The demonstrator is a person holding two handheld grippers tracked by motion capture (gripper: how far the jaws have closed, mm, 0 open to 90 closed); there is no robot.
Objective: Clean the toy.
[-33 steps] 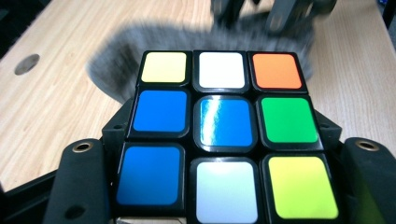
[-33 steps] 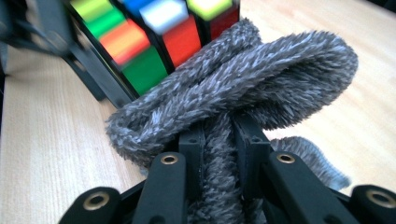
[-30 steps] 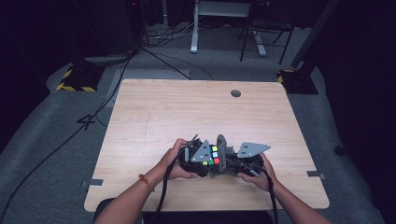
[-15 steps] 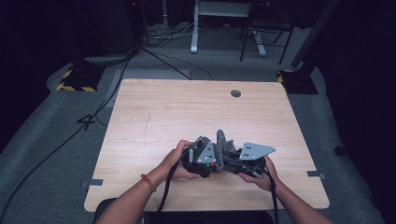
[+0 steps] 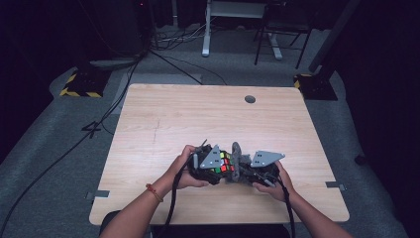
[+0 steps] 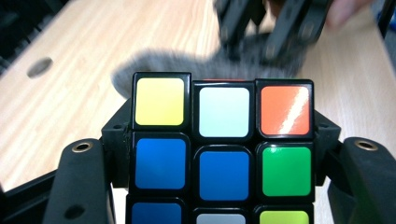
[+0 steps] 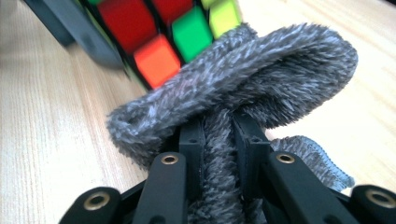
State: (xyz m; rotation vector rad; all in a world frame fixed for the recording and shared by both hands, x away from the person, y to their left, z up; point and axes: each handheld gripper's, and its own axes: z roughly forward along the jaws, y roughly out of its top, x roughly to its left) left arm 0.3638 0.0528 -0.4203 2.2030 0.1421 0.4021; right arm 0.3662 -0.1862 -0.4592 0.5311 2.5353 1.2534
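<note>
A colour cube [image 6: 222,149] with yellow, white, orange, blue and green tiles sits clamped between the black jaws of my left gripper [image 6: 219,154]. In the high view the cube [image 5: 224,162] is held just above the near part of the wooden table [image 5: 198,114]. My right gripper [image 7: 219,140] is shut on a bunched grey fuzzy cloth [image 7: 243,88], and the cloth presses against the cube [image 7: 163,28] on its red, green and orange tiles. From above, the right gripper [image 5: 242,168] meets the left gripper [image 5: 218,166] at the cube, with the cloth [image 5: 235,153] between them.
A round cable hole [image 5: 250,99] lies near the table's far edge. Black cables [image 5: 173,203] trail from the grippers over the near edge. A stand's legs [image 5: 205,34] and dark equipment stand on the floor beyond the table.
The right gripper and its cloth shifted right and back against the cube, and the coloured face, hidden half a second ago, shows again from above. The left hand stayed about where it was.
</note>
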